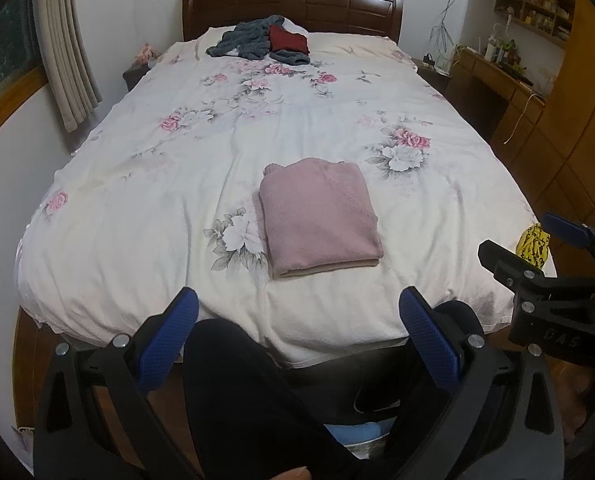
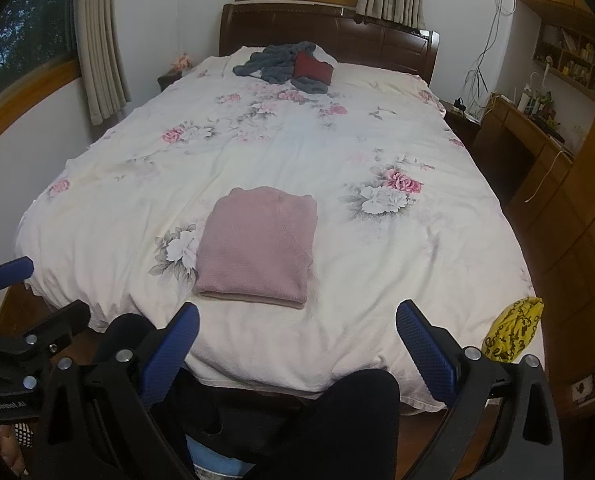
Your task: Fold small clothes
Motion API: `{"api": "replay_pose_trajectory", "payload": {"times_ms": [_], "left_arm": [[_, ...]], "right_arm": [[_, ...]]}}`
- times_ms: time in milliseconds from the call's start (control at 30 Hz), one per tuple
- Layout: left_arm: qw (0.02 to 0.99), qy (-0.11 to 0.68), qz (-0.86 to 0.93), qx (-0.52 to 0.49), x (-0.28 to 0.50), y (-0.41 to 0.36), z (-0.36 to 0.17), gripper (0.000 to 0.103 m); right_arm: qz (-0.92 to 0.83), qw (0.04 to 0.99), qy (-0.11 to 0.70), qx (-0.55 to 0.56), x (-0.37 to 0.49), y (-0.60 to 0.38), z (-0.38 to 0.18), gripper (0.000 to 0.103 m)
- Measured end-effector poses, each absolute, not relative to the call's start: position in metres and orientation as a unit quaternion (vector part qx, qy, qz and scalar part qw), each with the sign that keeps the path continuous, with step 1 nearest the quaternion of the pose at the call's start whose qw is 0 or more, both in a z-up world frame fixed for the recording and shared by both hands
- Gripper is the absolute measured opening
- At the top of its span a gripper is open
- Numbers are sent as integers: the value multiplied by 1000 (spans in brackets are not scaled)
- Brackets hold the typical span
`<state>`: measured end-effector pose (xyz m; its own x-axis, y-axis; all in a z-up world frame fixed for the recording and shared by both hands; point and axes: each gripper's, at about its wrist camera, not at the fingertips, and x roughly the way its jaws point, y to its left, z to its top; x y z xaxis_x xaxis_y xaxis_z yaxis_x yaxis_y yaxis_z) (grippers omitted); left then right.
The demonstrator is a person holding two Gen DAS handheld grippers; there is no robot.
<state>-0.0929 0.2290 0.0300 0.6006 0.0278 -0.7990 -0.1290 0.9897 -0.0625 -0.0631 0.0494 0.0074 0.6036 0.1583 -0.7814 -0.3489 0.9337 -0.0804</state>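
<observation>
Pink garment [image 1: 320, 222]: folded into a neat rectangle, lying flat on the bed near the foot edge, slightly right of centre in the left wrist view; touched by neither gripper.
Bed cover [image 1: 177, 168]: white with pink and grey flower print, lightly creased, spread over the whole bed.
Grey garment [image 1: 249, 42]: crumpled heap at the head end, well apart from the pink one.
Dark red garment [image 1: 288, 40]: lies on the grey heap, looks folded.
Yellow patterned cloth [image 2: 513, 330]: bunched at the bed's near right corner.
Headboard [image 1: 337, 10]: dark brown wood, against the far wall.
Curtains [image 2: 97, 48]: beige, hanging by the left window; another set above the headboard.
Desk [image 2: 537, 136]: wooden, along the right wall, small items on top, shelf above it.
Floor [image 2: 545, 240]: dark wood, right of the bed.
Left gripper [image 1: 297, 340]: blue pads spread wide, holding nothing, off the foot of the bed.
Right gripper [image 2: 297, 344]: pads spread wide, empty, also off the foot.
Person: dark-clad legs below both grippers.
</observation>
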Motion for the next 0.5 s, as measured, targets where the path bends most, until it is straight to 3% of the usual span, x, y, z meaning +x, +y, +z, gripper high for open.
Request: {"api": "replay_pose_trajectory", "payload": {"times_ms": [500], "left_arm": [[890, 450, 47, -58, -96, 222, 26, 100]], "right_arm": [[141, 887, 424, -114, -62, 48, 3, 99]]}}
